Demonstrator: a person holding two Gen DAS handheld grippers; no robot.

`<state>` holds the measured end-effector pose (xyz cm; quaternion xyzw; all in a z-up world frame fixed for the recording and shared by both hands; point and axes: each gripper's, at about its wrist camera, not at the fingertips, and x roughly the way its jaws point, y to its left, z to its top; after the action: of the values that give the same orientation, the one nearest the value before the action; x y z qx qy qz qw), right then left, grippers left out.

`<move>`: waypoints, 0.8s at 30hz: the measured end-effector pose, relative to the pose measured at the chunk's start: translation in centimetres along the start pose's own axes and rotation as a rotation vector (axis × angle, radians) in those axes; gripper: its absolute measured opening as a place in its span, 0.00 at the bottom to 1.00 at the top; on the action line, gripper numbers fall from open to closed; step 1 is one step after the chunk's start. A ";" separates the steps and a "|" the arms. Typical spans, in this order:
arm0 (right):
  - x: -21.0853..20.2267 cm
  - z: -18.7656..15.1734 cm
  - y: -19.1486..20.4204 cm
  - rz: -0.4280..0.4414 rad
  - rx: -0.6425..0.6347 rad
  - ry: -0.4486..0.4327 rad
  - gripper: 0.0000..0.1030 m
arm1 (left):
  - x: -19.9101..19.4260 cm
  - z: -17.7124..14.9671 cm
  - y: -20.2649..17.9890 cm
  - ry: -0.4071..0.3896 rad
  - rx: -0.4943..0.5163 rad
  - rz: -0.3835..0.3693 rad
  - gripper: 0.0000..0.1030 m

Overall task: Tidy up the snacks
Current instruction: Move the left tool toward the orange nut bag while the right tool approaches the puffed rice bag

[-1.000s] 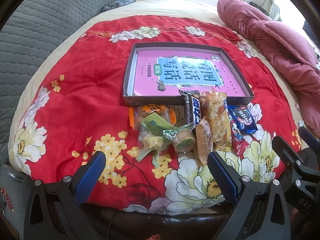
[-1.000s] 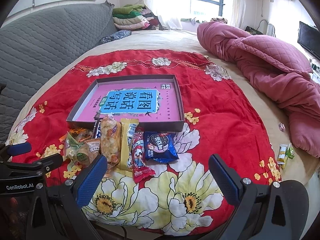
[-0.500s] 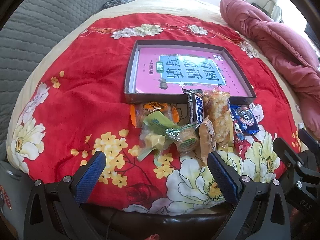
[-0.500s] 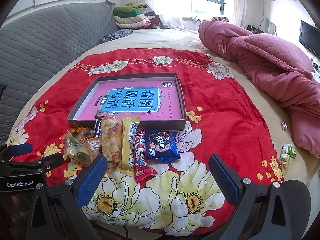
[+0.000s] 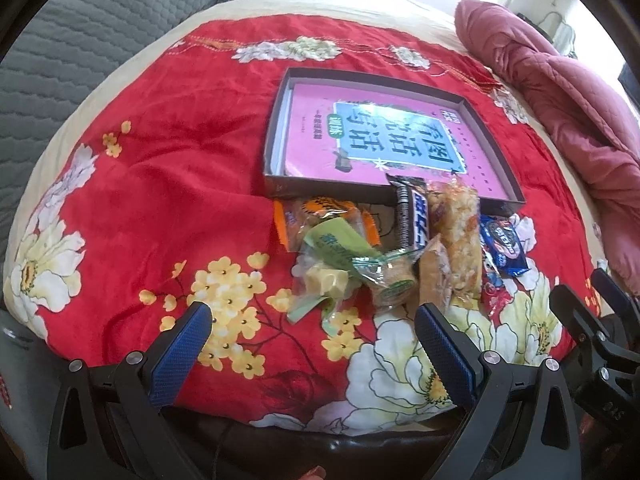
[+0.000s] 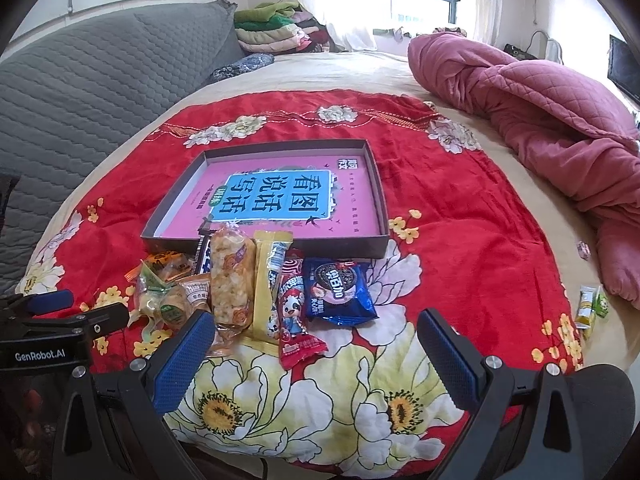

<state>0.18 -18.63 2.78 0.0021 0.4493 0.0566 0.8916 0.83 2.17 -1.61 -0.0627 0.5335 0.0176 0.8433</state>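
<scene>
Several wrapped snacks lie in a row on a red floral blanket (image 6: 460, 216), just in front of a shallow dark box (image 6: 372, 176) with a pink book inside. Among them are a blue cookie pack (image 6: 338, 292), a red packet (image 6: 294, 312), a yellow packet (image 6: 270, 280), a rice cracker bar (image 6: 232, 276) and a green-labelled cake (image 5: 394, 284). My left gripper (image 5: 312, 316) is open and empty, just short of the green snacks. My right gripper (image 6: 316, 328) is open and empty, near the red packet and blue pack.
A pink quilt (image 6: 552, 112) lies heaped on the right of the bed. A grey quilted headboard (image 6: 92, 88) is on the left. Two small green and yellow packets (image 6: 590, 306) lie at the bed's right edge. Folded clothes (image 6: 276, 28) are stacked at the back.
Both grippers have moved slightly forward and lower toward the snacks. The snacks and box have not moved.
</scene>
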 end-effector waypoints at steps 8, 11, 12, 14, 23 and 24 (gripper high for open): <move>0.7 0.1 0.2 0.034 -0.006 0.014 0.99 | 1.1 0.5 1.5 0.015 -0.039 0.001 0.99; 0.9 0.1 0.3 0.043 -0.010 0.014 0.99 | 1.5 0.9 2.0 0.016 -0.054 0.006 0.99; 1.0 0.1 0.4 0.044 -0.011 0.016 0.99 | 1.6 1.0 2.2 0.017 -0.061 0.002 0.99; 1.2 0.2 0.5 0.050 -0.013 0.017 0.99 | 1.7 1.1 2.5 0.018 -0.069 0.000 0.99; 2.1 0.2 0.7 0.070 -0.016 0.033 0.99 | 2.9 1.6 3.5 0.033 -0.087 -0.028 0.99; 2.3 0.2 0.7 0.072 -0.017 0.035 0.99 | 3.0 1.7 3.7 0.033 -0.091 -0.031 0.99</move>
<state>1.62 -17.71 1.10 0.0099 0.4638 0.0925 0.8811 3.25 5.96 -3.91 -0.1096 0.5450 0.0278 0.8308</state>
